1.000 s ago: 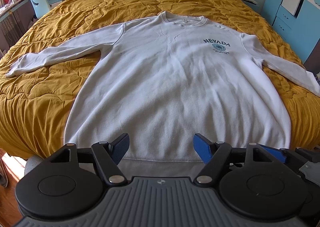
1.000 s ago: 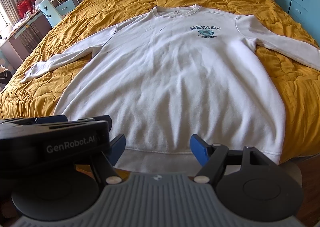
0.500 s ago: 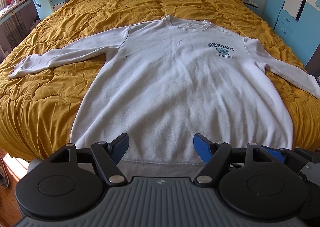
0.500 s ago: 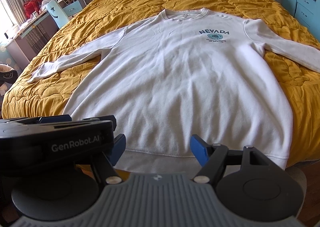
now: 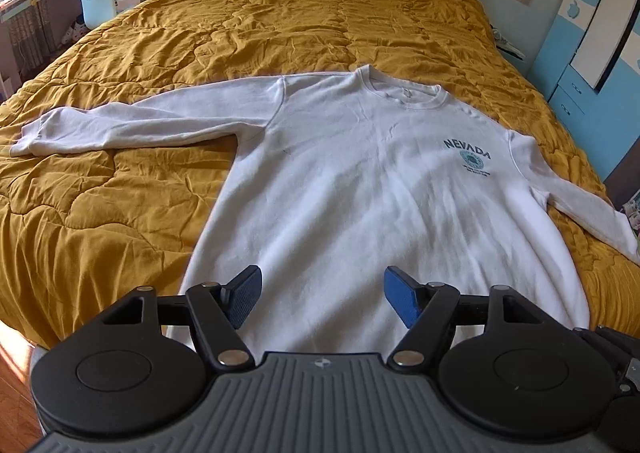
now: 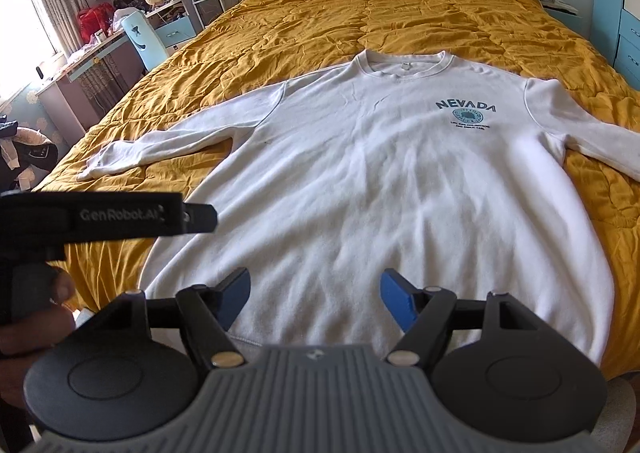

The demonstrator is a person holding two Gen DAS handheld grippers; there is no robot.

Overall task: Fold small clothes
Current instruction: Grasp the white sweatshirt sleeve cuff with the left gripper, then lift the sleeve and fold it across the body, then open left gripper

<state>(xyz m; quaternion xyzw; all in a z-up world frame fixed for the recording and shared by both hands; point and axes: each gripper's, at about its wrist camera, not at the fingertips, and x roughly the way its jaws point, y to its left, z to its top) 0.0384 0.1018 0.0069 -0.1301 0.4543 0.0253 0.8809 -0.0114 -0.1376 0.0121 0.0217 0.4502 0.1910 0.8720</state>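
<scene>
Bed (image 5: 280, 33) ahead — both claws (image 5: 322, 303) (image 6: 316, 299) agape over sweatshirt (image 5: 380, 193).

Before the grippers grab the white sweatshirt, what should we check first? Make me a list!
1. White long-sleeved NEVADA sweatshirt lies flat, front up: ok.
2. Both sleeves spread out on the mustard quilted bedspread: the left sleeve ok; the right sleeve's cuff is out of view, cannot tell.
3. Left gripper open and holding nothing: ok.
4. Right gripper open and holding nothing: ok.
5. Sweatshirt hem within reach near the bed edge: ok, probably.
6. Nothing lying on top of the sweatshirt: ok.
</scene>
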